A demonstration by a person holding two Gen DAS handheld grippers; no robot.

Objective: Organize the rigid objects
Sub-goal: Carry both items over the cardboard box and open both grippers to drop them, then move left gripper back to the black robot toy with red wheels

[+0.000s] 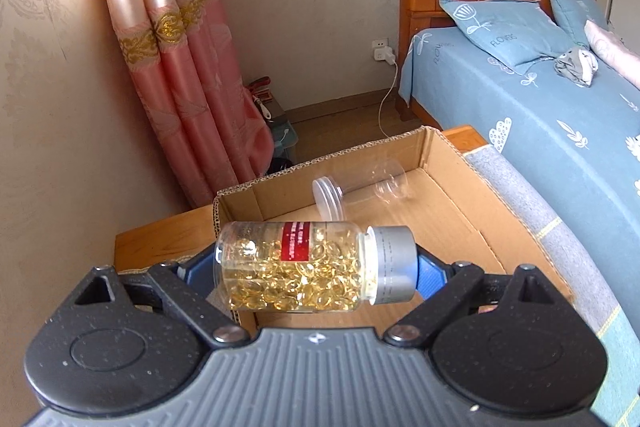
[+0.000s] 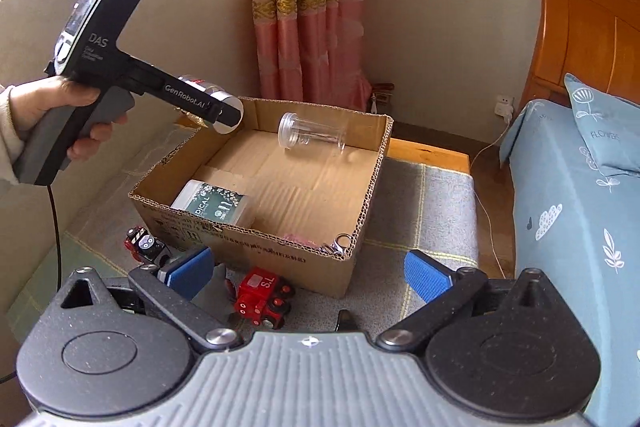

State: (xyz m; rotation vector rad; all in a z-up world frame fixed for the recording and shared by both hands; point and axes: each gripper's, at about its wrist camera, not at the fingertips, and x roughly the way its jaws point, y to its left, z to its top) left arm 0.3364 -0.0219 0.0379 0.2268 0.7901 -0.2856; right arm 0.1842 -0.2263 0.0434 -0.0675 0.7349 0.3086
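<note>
My left gripper (image 1: 316, 267) is shut on a clear bottle of golden capsules (image 1: 296, 267) with a red label and silver cap, held sideways over the near rim of an open cardboard box (image 1: 444, 163). In the right wrist view the left gripper (image 2: 224, 111) hovers over the box's (image 2: 260, 247) far left corner, the bottle's silver cap (image 2: 230, 115) showing. A clear empty jar (image 1: 360, 193) (image 2: 312, 137) lies on its side inside the box. My right gripper (image 2: 308, 273) is open and empty, in front of the box.
A white labelled container (image 2: 216, 205) and a metal ring with pink bits (image 2: 336, 245) lie in the box. Red toy vehicles (image 2: 260, 297) (image 2: 144, 247) sit on the grey mat (image 2: 432, 211). A blue bed (image 2: 580, 207) is right, pink curtains (image 2: 308, 27) behind.
</note>
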